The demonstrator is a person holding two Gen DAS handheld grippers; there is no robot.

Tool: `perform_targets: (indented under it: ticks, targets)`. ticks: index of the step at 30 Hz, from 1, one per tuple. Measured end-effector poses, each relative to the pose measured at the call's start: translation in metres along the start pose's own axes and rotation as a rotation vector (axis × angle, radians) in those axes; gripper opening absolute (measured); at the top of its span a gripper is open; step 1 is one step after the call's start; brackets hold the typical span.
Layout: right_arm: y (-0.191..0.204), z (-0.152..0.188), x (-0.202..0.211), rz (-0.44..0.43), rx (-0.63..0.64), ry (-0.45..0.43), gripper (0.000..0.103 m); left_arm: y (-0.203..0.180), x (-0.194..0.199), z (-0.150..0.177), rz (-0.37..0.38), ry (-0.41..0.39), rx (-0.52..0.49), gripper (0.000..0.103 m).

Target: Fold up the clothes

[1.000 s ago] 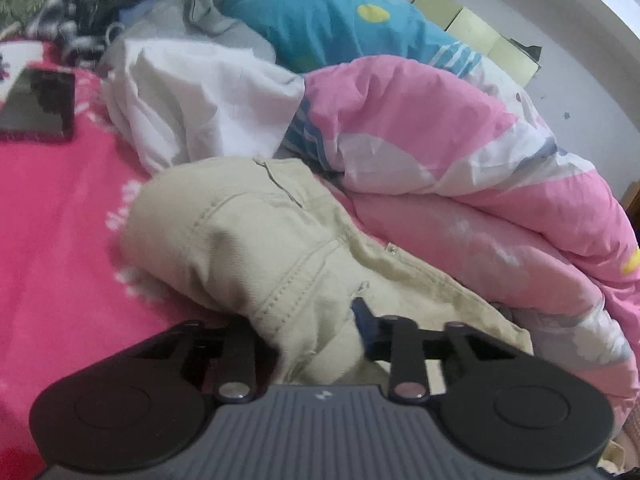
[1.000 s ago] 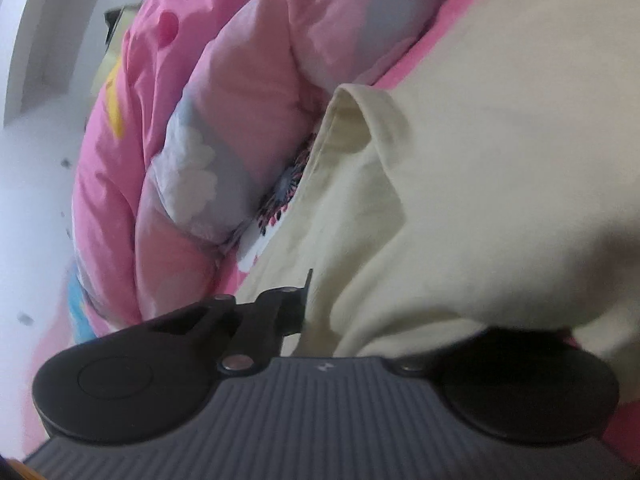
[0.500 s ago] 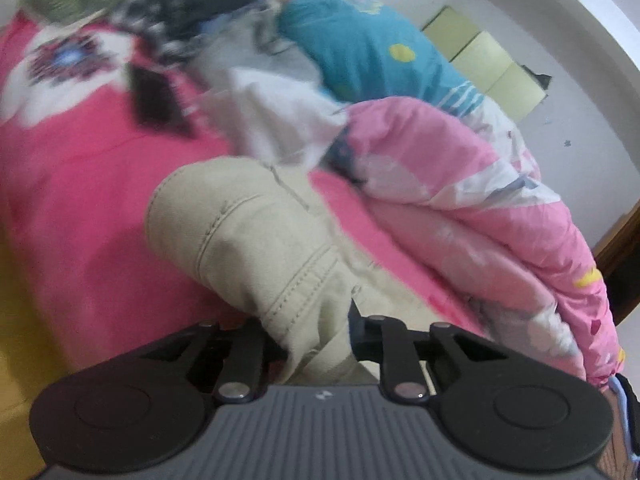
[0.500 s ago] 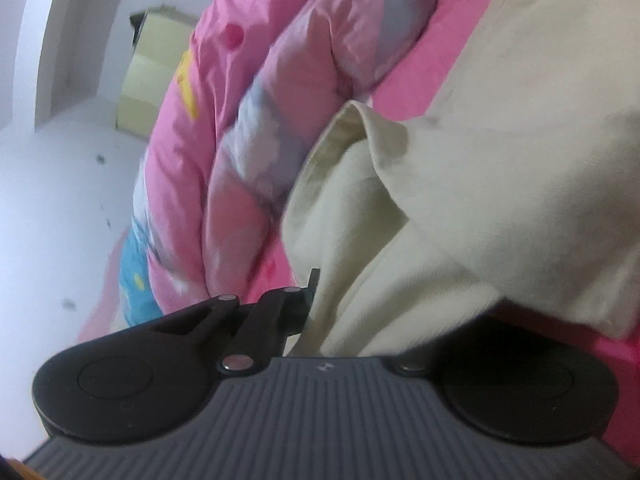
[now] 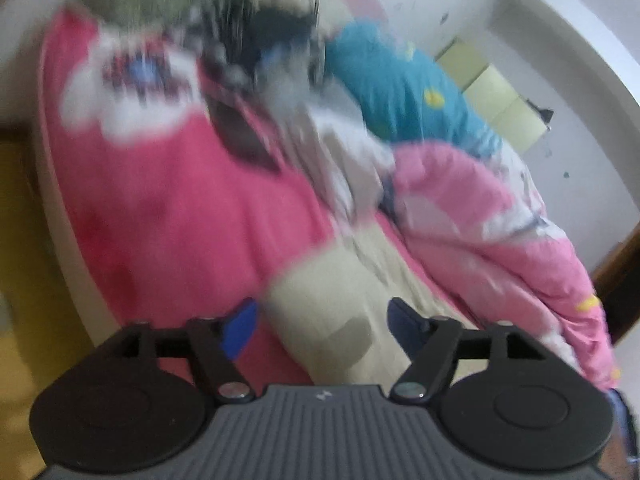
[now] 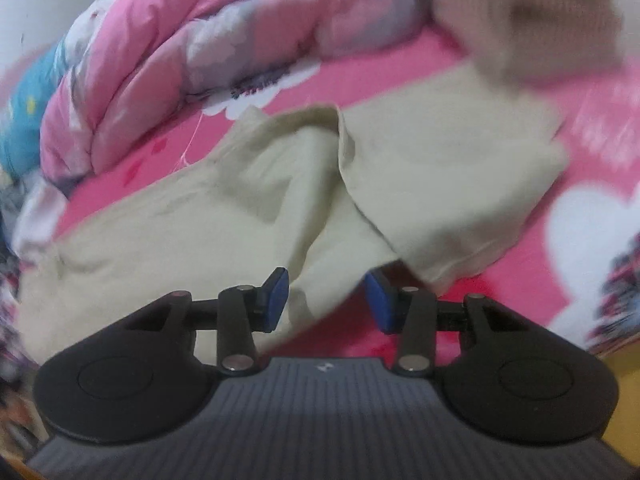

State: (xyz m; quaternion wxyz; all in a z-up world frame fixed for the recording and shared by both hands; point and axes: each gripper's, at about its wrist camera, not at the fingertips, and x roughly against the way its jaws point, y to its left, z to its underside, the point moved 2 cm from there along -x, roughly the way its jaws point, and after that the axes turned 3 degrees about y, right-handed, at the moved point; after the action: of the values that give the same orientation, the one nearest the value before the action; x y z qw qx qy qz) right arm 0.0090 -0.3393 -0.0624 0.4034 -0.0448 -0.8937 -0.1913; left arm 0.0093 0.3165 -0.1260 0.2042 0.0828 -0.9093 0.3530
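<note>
- Left gripper (image 5: 322, 326): jaws spread wide, blue pads on either side of the beige fabric with a clear gap to each; nothing pinched.
- Right gripper (image 6: 326, 300): jaws likewise spread, blue pads apart. A fold of the garment lies in the opening between them, but neither pad presses on it.
- Beige trousers (image 6: 420, 176): lying on the pink bedsheet (image 5: 180, 216), free of both tools. In the right wrist view one section is doubled over another, its folded edge running diagonally toward the gripper; the lower layer stretches away to the left.
- In the left wrist view the trousers (image 5: 320, 312) show as a rounded bundle directly ahead of the open jaws, with a strip of the same cloth running back along the sheet toward the quilt.
- Pink quilt (image 5: 500, 232): heaped along the right of the bed in the left wrist view, just beside the trousers. The right wrist view shows it (image 6: 192, 40) bunched behind the garment.
- Blue pillow (image 5: 400, 80): at the far end of the bed, touching the quilt.
- Pile of other clothes (image 5: 256, 52): dark, white and green items at the head of the bed; too blurred to identify singly.
- Both views carry motion blur, heaviest at the far end of the bed in the left view.
- A pale blurred mass at the top right of the right wrist view cannot be identified.
</note>
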Motion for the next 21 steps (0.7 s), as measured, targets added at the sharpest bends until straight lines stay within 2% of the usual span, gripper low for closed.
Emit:
perform_targets:
  ticks: [1, 4, 6, 8, 9, 10, 11, 14, 16, 17, 19, 20, 21]
  targets:
    - [0.013, -0.004, 0.005, -0.007, 0.039, -0.028, 0.043, -0.002, -0.002, -0.005, 0.0, -0.005, -0.046, 0.079]
    - [0.077, -0.026, -0.001, -0.142, 0.238, -0.086, 0.044, -0.014, -0.015, -0.017, -0.013, 0.017, -0.159, 0.079]
    - [0.139, -0.039, -0.022, -0.27, 0.407, -0.106, 0.057, -0.019, -0.021, -0.017, -0.021, 0.029, -0.188, 0.077]
    - [0.201, -0.044, -0.052, -0.382, 0.562, -0.091, 0.061, -0.024, -0.027, -0.018, -0.028, 0.042, -0.218, 0.074]
    - [0.23, -0.046, -0.069, -0.439, 0.639, -0.08, 0.062, -0.027, -0.03, -0.018, -0.032, 0.048, -0.232, 0.07]
    - [0.254, -0.046, -0.085, -0.491, 0.702, -0.067, 0.063, -0.029, -0.033, -0.019, -0.035, 0.054, -0.247, 0.059]
    - [0.274, -0.046, -0.103, -0.524, 0.756, -0.044, 0.065, -0.032, -0.036, -0.019, -0.039, 0.061, -0.262, 0.055]
    - [0.314, -0.043, -0.152, -0.527, 0.862, 0.074, 0.066, -0.039, -0.045, -0.02, -0.05, 0.08, -0.306, 0.04]
    - [0.326, -0.037, -0.176, -0.534, 0.907, 0.172, 0.066, -0.044, -0.05, -0.02, -0.055, 0.088, -0.332, 0.026]
    - [0.326, -0.033, -0.184, -0.54, 0.918, 0.221, 0.063, -0.044, -0.049, -0.019, -0.053, 0.084, -0.338, 0.022]
    - [0.323, -0.023, -0.186, -0.56, 0.925, 0.272, 0.032, -0.045, -0.048, -0.017, -0.049, 0.076, -0.349, 0.014]
    - [0.321, -0.019, -0.182, -0.562, 0.938, 0.263, 0.01, -0.046, -0.047, -0.016, -0.05, 0.07, -0.355, 0.013]
    - [0.321, -0.016, -0.174, -0.559, 0.947, 0.228, 0.007, -0.048, -0.046, -0.015, -0.055, 0.062, -0.362, 0.011]
